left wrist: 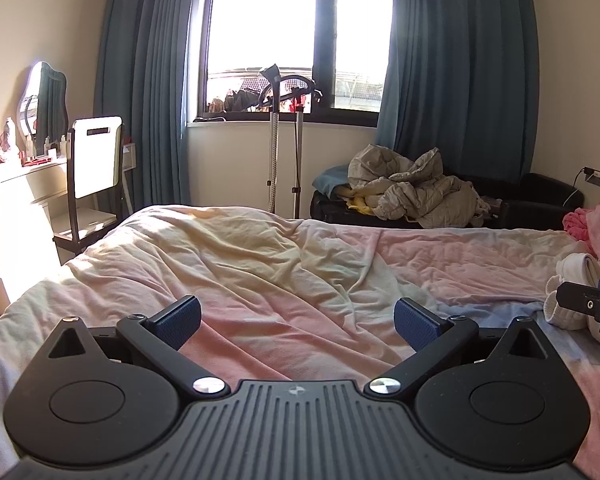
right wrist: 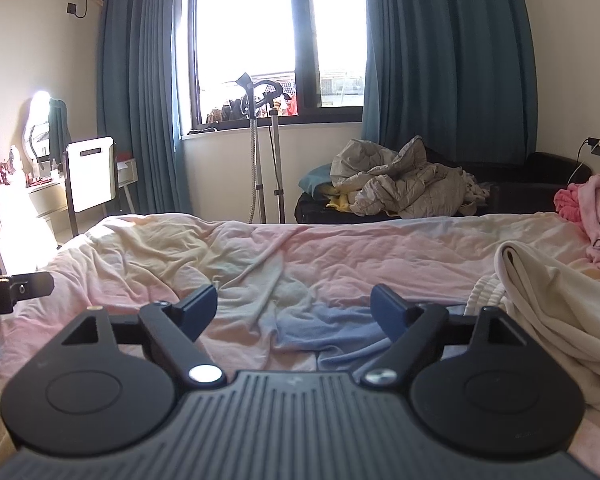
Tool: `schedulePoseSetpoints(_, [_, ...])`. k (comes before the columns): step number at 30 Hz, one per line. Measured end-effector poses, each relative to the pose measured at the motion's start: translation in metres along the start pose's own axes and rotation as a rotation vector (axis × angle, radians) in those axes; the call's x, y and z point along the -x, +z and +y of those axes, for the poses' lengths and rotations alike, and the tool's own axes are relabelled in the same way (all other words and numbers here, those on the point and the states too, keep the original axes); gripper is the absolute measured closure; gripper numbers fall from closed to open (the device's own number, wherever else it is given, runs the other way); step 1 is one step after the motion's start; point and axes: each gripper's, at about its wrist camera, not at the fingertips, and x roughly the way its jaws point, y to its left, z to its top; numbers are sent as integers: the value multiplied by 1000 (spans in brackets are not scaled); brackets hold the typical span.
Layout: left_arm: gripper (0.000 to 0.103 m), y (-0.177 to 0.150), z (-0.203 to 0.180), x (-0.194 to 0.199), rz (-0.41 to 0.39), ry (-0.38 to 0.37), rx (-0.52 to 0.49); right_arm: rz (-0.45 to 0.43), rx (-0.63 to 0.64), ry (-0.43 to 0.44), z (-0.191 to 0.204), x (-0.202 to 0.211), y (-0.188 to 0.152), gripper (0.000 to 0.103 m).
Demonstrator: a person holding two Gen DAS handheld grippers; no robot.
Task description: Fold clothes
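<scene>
A cream-white garment (right wrist: pixel 540 296) lies crumpled on the bed to the right of my right gripper; its edge also shows in the left wrist view (left wrist: pixel 568 292). My left gripper (left wrist: pixel 298 322) is open and empty, held low over the pastel pink, yellow and blue bedsheet (left wrist: pixel 260 264). My right gripper (right wrist: pixel 294 312) is open and empty above the sheet (right wrist: pixel 340 256), with the garment just right of its right finger. Each gripper's tip shows at the edge of the other's view.
Pink clothes (right wrist: pixel 592 212) are heaped at the bed's far right. Beyond the bed stand a garment steamer (left wrist: pixel 276 128), a dark sofa with a grey quilt (left wrist: pixel 416 188), a chair (left wrist: pixel 94 168) and a dressing table (left wrist: pixel 16 184) on the left.
</scene>
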Motion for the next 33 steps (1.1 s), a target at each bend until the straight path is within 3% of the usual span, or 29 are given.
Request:
schedulePoseSetpoints(4, [0,0,0,1,4,3,1,-4,10,-8,2,0,-1,12])
schedulePoseSetpoints(8, [0,-1,-1,2,3,11,-4,-11,13,-7,3,0,-2,0])
schedulePoseSetpoints(33, [0,-3,-3,1,9,19,-14,-10,8,-12,6,0,-4,0])
